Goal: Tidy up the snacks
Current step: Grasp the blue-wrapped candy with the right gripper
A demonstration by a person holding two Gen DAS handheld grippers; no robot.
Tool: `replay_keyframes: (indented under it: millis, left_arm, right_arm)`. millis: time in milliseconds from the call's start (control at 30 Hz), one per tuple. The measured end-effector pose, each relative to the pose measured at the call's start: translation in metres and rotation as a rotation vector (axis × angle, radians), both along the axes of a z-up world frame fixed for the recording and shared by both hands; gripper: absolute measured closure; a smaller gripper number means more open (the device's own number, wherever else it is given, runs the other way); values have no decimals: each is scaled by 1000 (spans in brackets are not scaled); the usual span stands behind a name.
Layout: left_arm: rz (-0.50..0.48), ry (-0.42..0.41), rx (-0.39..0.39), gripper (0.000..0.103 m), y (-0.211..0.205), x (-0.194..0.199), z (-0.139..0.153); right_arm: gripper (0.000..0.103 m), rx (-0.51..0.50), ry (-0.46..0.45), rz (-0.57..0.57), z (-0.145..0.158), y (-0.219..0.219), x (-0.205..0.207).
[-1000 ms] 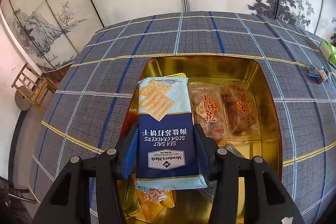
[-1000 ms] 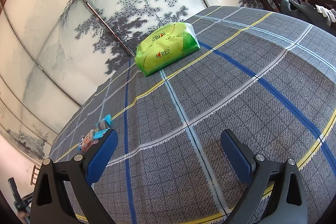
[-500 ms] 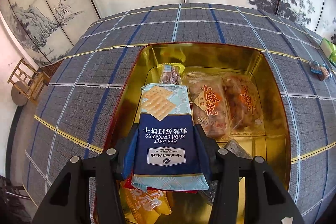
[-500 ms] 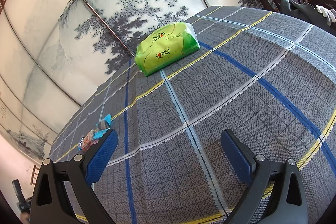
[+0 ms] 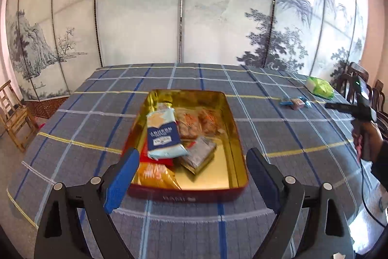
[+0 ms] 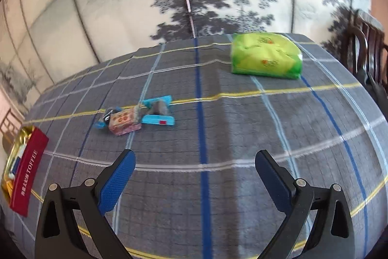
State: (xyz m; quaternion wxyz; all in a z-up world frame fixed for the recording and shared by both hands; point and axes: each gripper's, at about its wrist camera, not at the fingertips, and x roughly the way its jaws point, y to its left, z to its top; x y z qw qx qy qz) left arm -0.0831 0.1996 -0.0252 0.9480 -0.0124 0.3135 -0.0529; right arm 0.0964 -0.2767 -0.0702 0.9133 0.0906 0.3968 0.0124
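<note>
A red tin with a gold inside [image 5: 232,128] sits mid-table and holds several snack packs. The blue soda cracker pack [image 5: 163,135] lies in it on top of others, beside two orange packs [image 5: 196,121] and a silver pack [image 5: 198,155]. My left gripper [image 5: 191,168] is open and empty, pulled back at the tin's near edge. My right gripper [image 6: 194,172] is open and empty above the cloth. A small pile of wrapped snacks [image 6: 135,117] lies ahead of it to the left; it also shows in the left wrist view [image 5: 294,102].
A green tissue pack [image 6: 265,58] lies at the far right of the table. The tin's red side [image 6: 26,172] shows at the left edge of the right wrist view. Wooden chairs [image 5: 14,115] stand beside the table. A painted folding screen stands behind.
My left gripper let go of the cracker pack into the tin, opened and drew back. My right gripper turned left, so the small snacks and the tin came into its view.
</note>
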Motion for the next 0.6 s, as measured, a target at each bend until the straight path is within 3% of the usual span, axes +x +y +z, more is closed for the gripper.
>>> replay_keyframes:
  millis: [167,267,467,600]
  left_arm:
    - [-70,70,-53,16,-18,-31,-24]
    - [-70,69,-58,16,-21,-46,-31]
    - [-62,114,-120,16,-18,-55,-49]
    - [-46,127,-161,16,-15,-54,-53]
  right_arm:
    - [7,-1,36,13,0,16,52]
    - [19,63,77,15,-4,13,79]
    - [48,-48,172,48,-22,31,109]
    - [65,-141,168,70,-32,43,108]
